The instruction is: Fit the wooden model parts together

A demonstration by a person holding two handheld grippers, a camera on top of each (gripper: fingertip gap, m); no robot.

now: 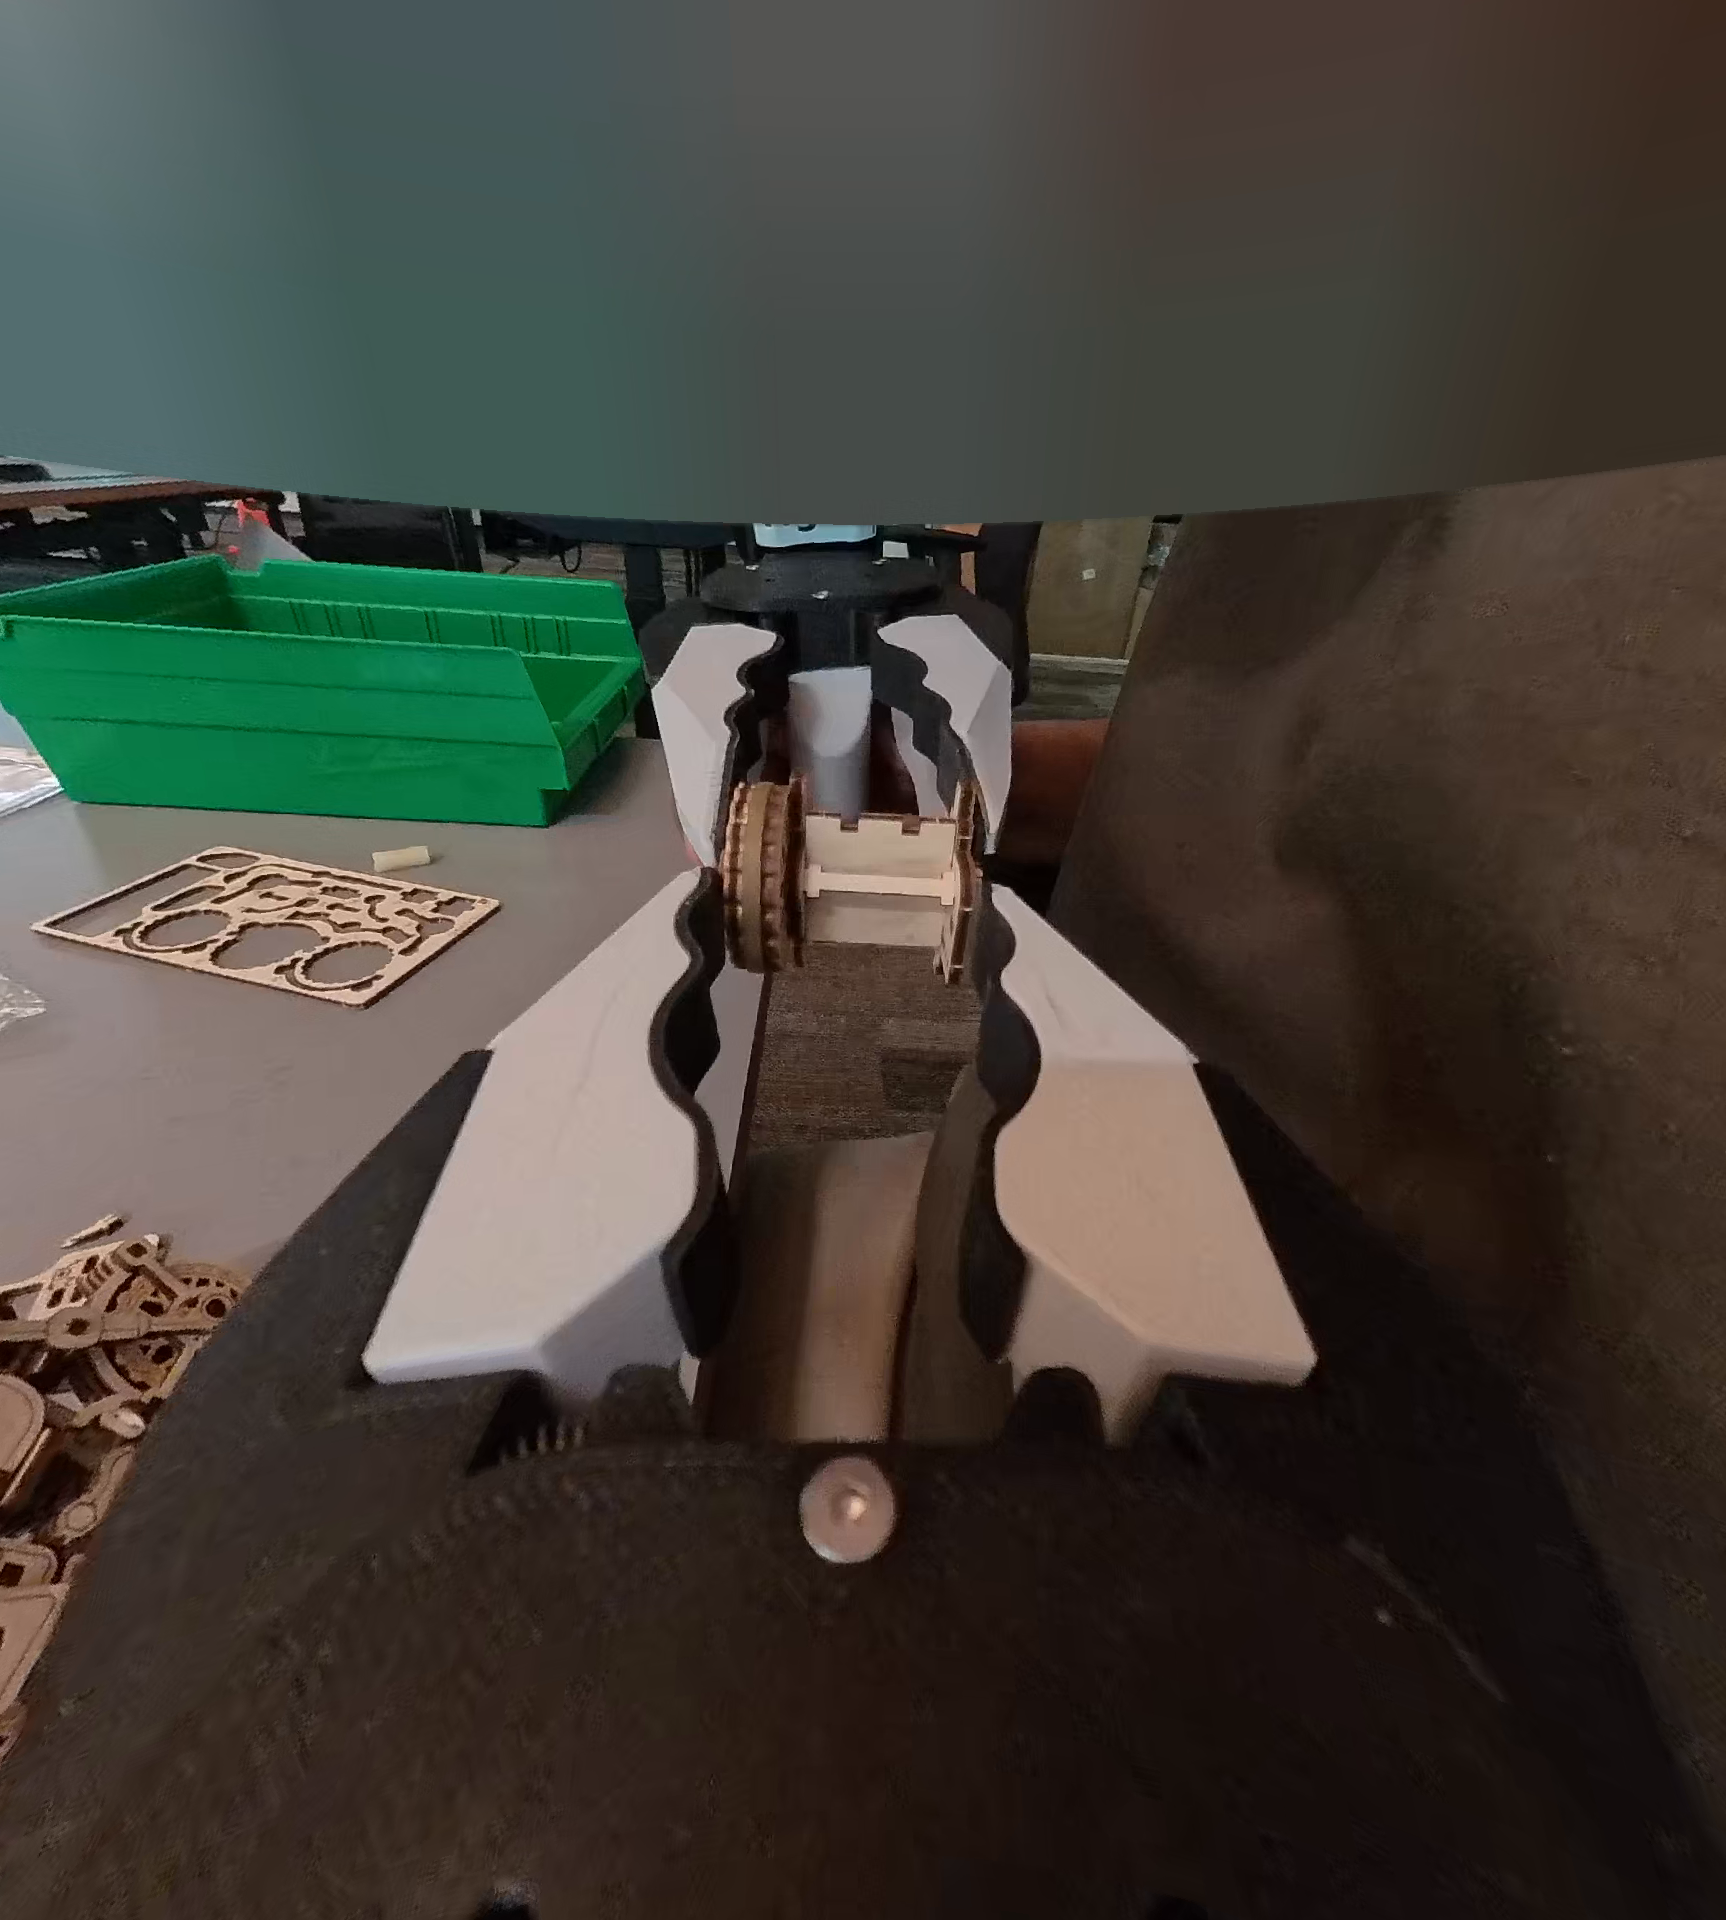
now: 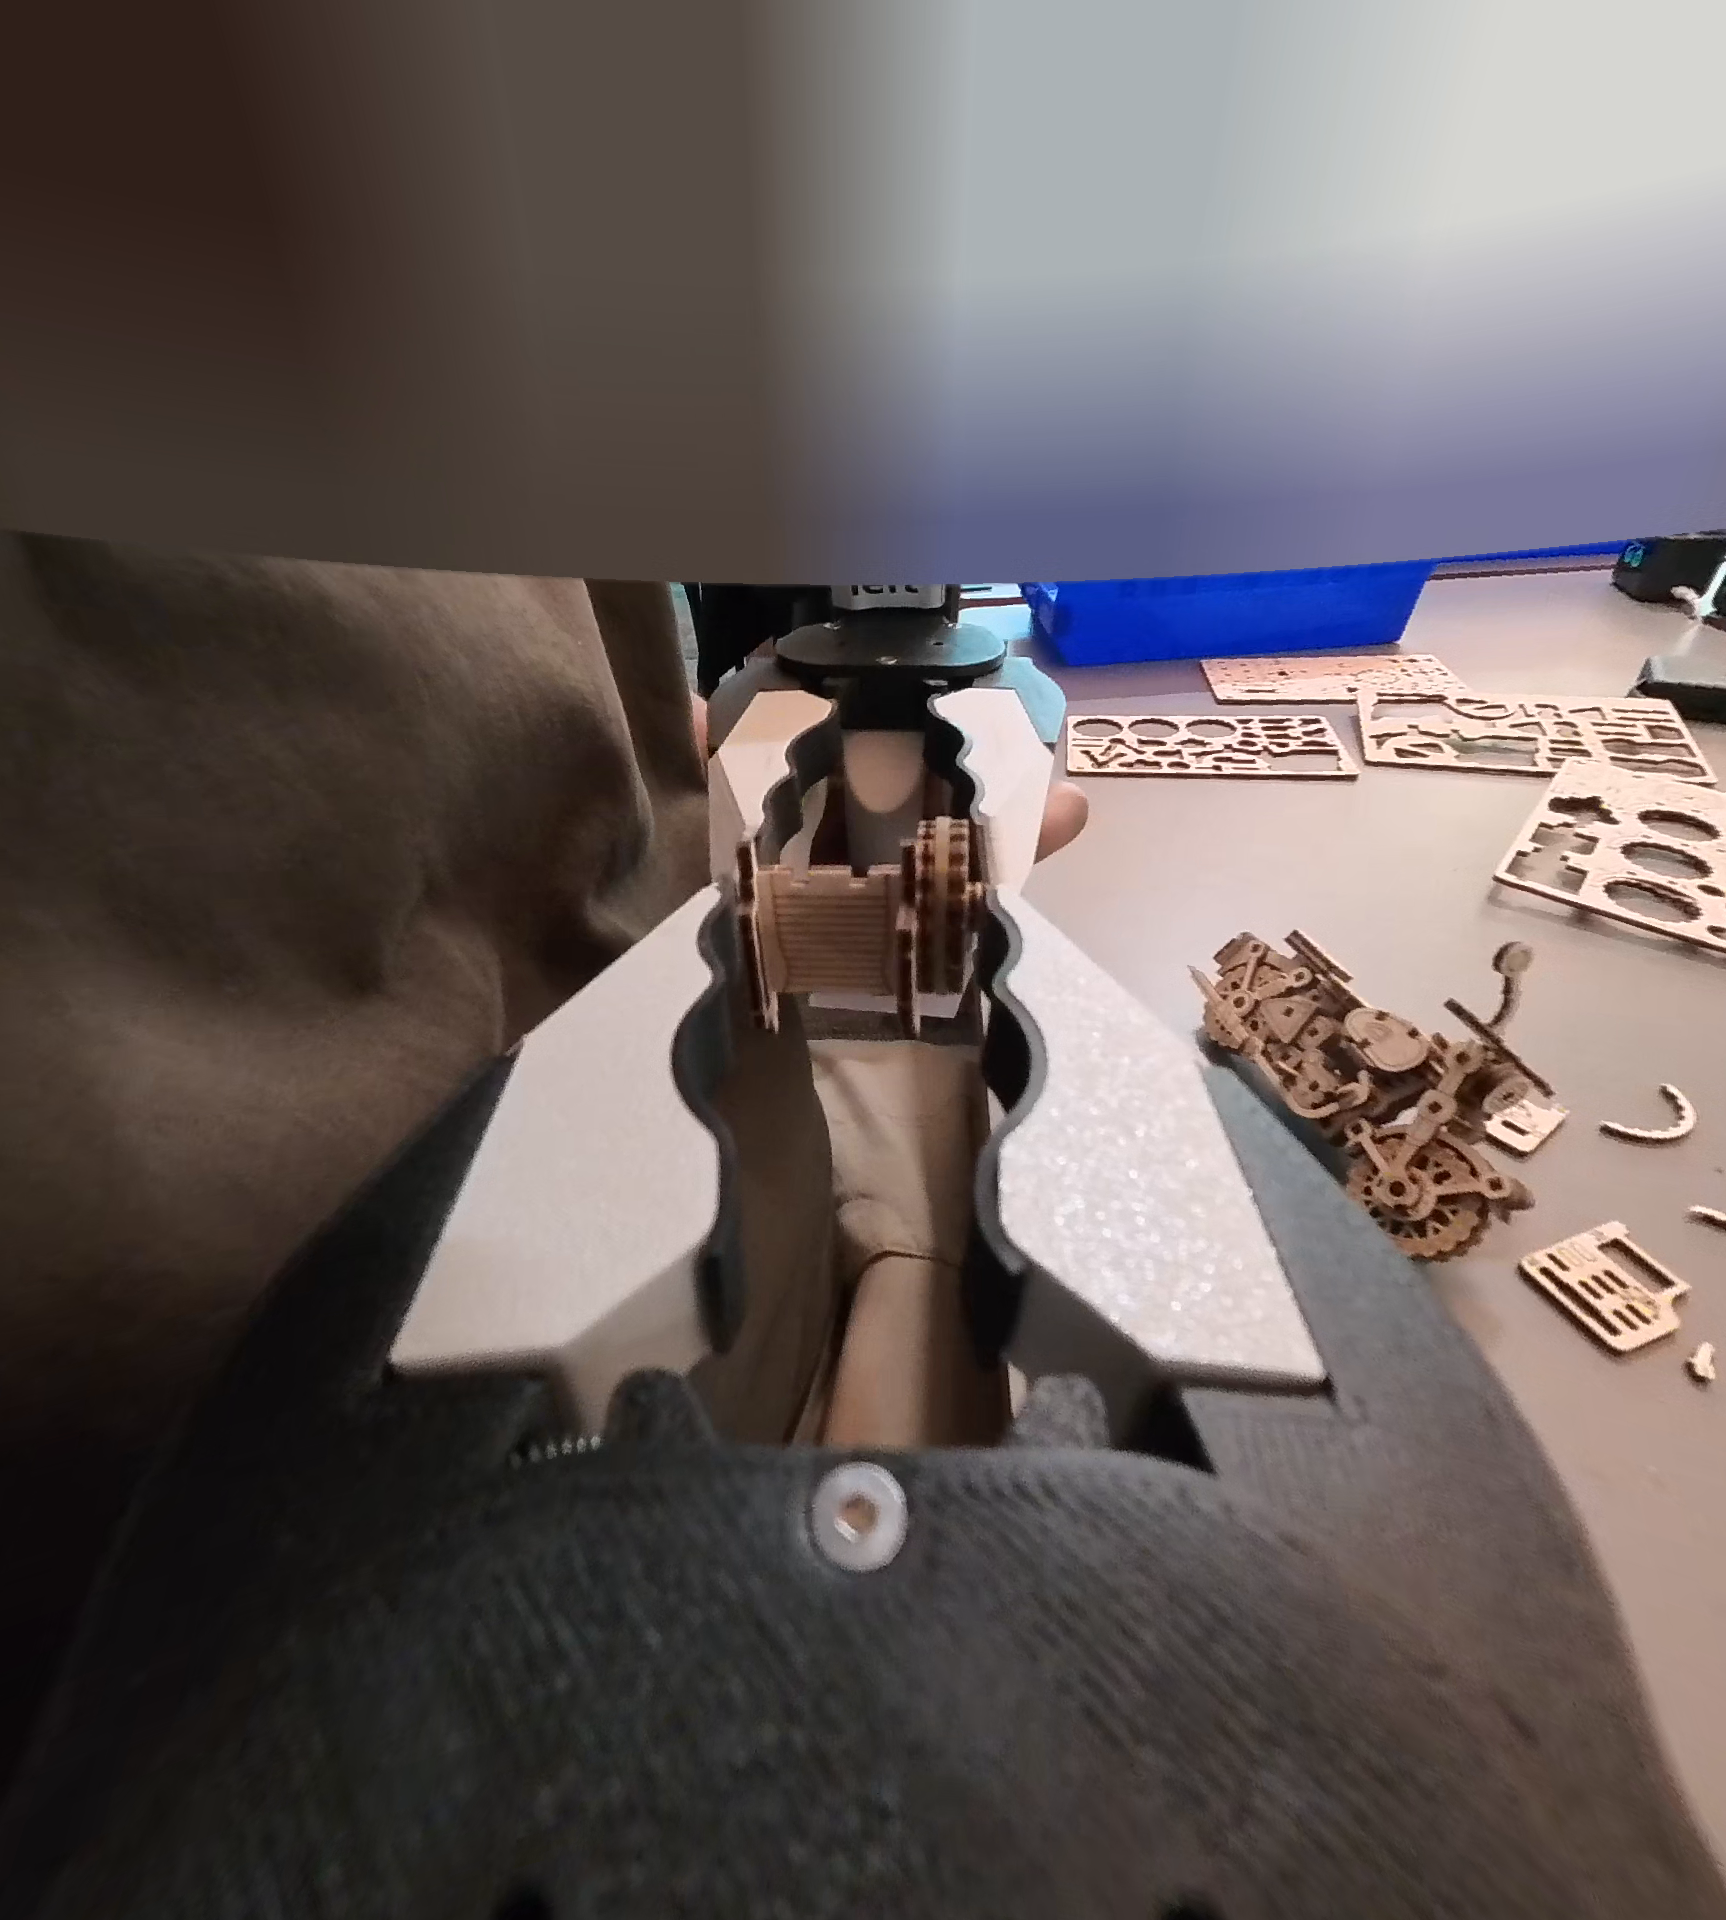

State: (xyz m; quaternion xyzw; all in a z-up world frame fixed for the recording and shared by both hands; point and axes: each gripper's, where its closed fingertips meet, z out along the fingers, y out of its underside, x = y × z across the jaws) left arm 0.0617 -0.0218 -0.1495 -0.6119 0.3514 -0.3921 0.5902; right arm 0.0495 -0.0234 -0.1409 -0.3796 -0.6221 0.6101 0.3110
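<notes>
Both the left gripper (image 1: 854, 914) and right gripper (image 2: 859, 935) clamped the wooden model (image 1: 859, 883); the green bin (image 1: 298, 696) stood on the grey bench (image 1: 215, 1060).

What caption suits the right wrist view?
Two handheld grippers, right gripper and left gripper, meet on a small wooden model.

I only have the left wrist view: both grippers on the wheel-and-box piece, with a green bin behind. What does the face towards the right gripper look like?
Observer: The wooden sub-assembly shows a ribbed panel on that face.
Operator: I see only loose pieces here. Is there anything built on the table?
Observer: Yes, a partly built geared model lies on the table beside the right gripper.
Operator: Is there a second bin?
Observer: A blue bin stands towards the table's far side.
</notes>
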